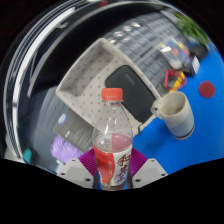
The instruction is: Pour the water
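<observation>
tool [110,176] clenched on one bottle [112,140]; one white cup [177,112] beyond, on blue mat [160,145].

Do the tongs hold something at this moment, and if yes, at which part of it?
Yes. The tongs are shut on the water bottle, gripping its lower body at the red label. The orange cap points away, toward the white cup.

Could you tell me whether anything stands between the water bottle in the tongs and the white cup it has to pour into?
Nothing visible does. The water bottle stands between the fingers of the tongs, and the white cup lies on the blue surface just beyond it, with only bare surface between them.
</observation>
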The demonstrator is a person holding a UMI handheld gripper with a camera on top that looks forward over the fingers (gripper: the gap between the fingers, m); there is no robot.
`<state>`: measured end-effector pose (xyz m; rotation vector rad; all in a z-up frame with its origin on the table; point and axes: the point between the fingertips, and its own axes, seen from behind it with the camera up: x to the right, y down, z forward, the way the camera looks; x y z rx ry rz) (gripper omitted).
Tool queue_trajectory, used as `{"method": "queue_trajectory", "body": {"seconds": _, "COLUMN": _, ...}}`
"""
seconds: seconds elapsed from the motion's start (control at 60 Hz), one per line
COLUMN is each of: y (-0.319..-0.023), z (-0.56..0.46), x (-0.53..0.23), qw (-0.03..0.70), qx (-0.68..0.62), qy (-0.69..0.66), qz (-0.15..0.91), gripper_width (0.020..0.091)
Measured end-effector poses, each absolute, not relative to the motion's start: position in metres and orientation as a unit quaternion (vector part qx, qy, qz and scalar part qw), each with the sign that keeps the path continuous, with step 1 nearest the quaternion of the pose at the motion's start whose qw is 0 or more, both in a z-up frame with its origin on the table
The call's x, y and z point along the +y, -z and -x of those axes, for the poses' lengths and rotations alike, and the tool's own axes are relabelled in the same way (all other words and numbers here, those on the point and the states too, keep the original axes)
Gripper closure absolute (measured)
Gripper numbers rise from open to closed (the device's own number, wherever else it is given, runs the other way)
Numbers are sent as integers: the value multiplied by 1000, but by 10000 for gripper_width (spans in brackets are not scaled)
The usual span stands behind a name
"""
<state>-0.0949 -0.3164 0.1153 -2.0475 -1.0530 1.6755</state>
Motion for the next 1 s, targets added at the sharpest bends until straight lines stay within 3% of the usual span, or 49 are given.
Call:
{"method": "queue_trajectory", "body": {"seconds": 0.283, "y": -132, "z": 116, "x": -300, "qw": -70, "qx": -135, "qy": -609, "qz": 779, "gripper_width": 713}}
{"method": "queue_trajectory", "body": {"seconds": 0.617, "y": -151, "z": 123, "x": -288, "qw": -218, "qx": 6, "qy": -585, "qz": 781, "gripper_width": 714}}
{"method": "queue_trajectory", "body": {"seconds": 0.833, "y": -155, "z": 123, "x": -281, "qw": -248, "qx": 38, "qy": -570, "qz": 782, "gripper_width": 715}}
{"method": "queue_trajectory", "body": {"seconds": 1.0, "y": -163, "z": 118, "x": -277, "qw": -199, "qx": -45, "qy": -586, "qz": 784, "gripper_width": 714}}
